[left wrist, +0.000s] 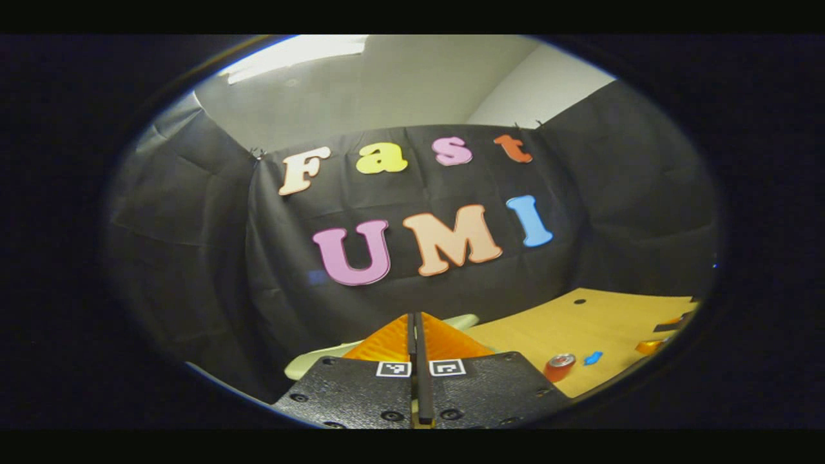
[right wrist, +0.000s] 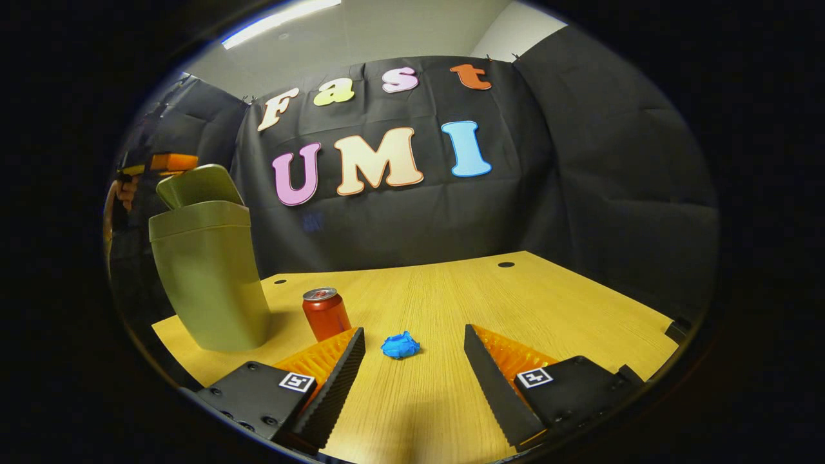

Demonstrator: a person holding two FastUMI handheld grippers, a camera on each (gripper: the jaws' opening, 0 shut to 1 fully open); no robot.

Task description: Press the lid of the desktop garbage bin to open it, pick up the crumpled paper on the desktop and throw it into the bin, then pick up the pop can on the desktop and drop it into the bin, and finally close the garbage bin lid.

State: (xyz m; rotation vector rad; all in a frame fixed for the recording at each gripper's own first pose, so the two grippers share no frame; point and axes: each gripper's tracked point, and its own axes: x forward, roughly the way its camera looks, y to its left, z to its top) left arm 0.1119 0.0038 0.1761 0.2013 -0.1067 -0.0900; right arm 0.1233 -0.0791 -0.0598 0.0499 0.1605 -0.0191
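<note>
An olive-green bin (right wrist: 209, 283) stands at the left of the wooden desk, its lid (right wrist: 200, 185) tilted up. My left gripper (right wrist: 184, 162) hovers just behind and above that lid, held by a hand (right wrist: 126, 190). In the left gripper view its fingers (left wrist: 416, 325) are shut with nothing between them, above the pale lid (left wrist: 309, 364). My right gripper (right wrist: 414, 330) is open low over the desk, with the blue crumpled paper (right wrist: 400, 345) lying between its fingertips, untouched. The red pop can (right wrist: 326, 314) stands upright beside the left finger, right of the bin. The can (left wrist: 559, 367) and paper (left wrist: 593, 357) also appear at lower right.
The wooden desk (right wrist: 515, 303) stretches bare to the right and back, with small cable holes (right wrist: 506, 264) near the far edge. Black cloth walls close in the booth on all sides. The right gripper (left wrist: 651, 347) shows at the far right edge of the left gripper view.
</note>
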